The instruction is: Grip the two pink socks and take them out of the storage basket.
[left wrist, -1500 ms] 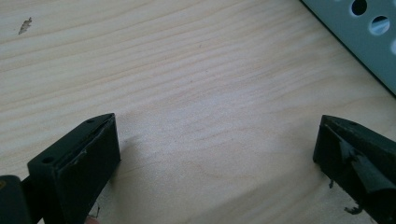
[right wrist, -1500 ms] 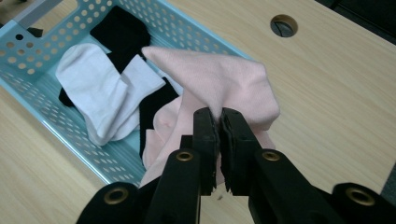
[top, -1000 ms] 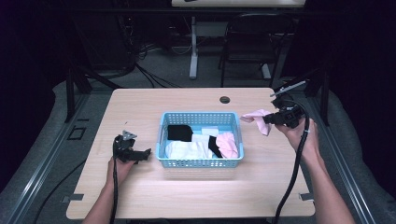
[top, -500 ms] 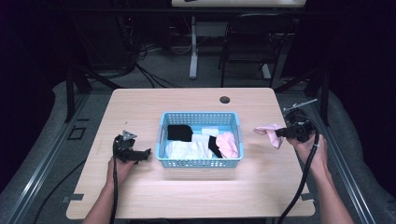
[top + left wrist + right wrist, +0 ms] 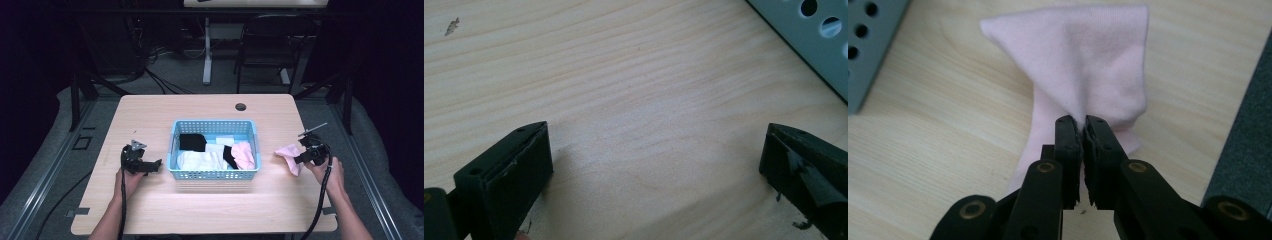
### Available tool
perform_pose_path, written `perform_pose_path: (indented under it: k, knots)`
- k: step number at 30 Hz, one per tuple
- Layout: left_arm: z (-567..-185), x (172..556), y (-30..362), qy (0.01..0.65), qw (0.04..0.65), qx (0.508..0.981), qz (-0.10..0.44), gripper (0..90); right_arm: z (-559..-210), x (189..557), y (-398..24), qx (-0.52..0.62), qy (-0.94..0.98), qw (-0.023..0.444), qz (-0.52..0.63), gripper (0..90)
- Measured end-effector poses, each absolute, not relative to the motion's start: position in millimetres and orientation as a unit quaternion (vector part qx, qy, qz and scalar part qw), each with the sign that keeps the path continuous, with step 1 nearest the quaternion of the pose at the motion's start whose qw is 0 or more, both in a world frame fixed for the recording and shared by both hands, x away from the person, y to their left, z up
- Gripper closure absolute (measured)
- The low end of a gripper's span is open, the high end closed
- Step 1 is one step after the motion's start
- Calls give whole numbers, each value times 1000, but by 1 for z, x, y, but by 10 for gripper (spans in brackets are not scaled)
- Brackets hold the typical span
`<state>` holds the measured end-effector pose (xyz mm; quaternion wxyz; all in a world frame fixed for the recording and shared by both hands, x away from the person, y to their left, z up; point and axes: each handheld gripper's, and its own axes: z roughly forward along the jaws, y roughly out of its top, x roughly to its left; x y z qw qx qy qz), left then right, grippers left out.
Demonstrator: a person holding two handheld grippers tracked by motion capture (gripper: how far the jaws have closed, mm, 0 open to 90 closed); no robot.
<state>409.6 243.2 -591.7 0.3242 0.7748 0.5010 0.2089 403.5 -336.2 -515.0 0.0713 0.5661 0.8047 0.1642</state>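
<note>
We see the right hand-held gripper [image 5: 1083, 131] pinched tight on a soft pale pink cloth [image 5: 1088, 65], which spreads ahead of its tips and rests on the light wooden worktop [image 5: 200, 210]. The blue perforated plastic basket [image 5: 215, 175] lies to its left. The left hand-held gripper [image 5: 656, 155] stands wide open, holding nothing, just beside that basket.

I see a pale wood table [image 5: 200, 210] on grey floor [image 5: 45, 200], a dark chair [image 5: 265, 50] and cables [image 5: 160, 75] behind
</note>
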Motion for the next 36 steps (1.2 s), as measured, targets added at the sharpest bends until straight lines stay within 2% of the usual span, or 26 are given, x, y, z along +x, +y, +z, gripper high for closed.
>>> perform_pose_path:
  k: [5, 7, 8, 9, 12, 14, 16, 17, 19, 25, 36]
  knots:
    - [-592, 410, 243, 500, 323, 776, 209, 5, -526, 404, -339, 575, 801, 53, 162, 843]
    - [-592, 410, 243, 500, 323, 776, 209, 5, -529, 404, -340, 574, 802, 50, 157, 784]
    - [-592, 410, 243, 500, 323, 776, 209, 5, -529, 404, -340, 574, 802, 50, 157, 784]
    - [-592, 410, 243, 500, 323, 776, 209, 5, -526, 404, -340, 579, 797, 52, 165, 639]
    - [-592, 410, 243, 501, 324, 775, 209, 5, -513, 401, -341, 580, 790, 62, 187, 421]
    - [-592, 410, 243, 500, 323, 776, 209, 6, -503, 398, -340, 575, 787, 70, 214, 318]
    - [-592, 410, 243, 501, 324, 775, 209, 5, -497, 397, -339, 570, 788, 72, 222, 283]
    - [-591, 410, 244, 499, 323, 776, 209, 5, -486, 394, -336, 561, 787, 81, 243, 210]
    - [-592, 410, 243, 500, 324, 776, 208, 5, -476, 391, -332, 551, 788, 88, 262, 149]
    - [-592, 410, 244, 499, 323, 776, 209, 5, -451, 384, -311, 511, 802, 104, 291, 51]
    - [-592, 410, 243, 500, 323, 776, 208, 5, -430, 383, -254, 448, 836, 102, 298, 0]
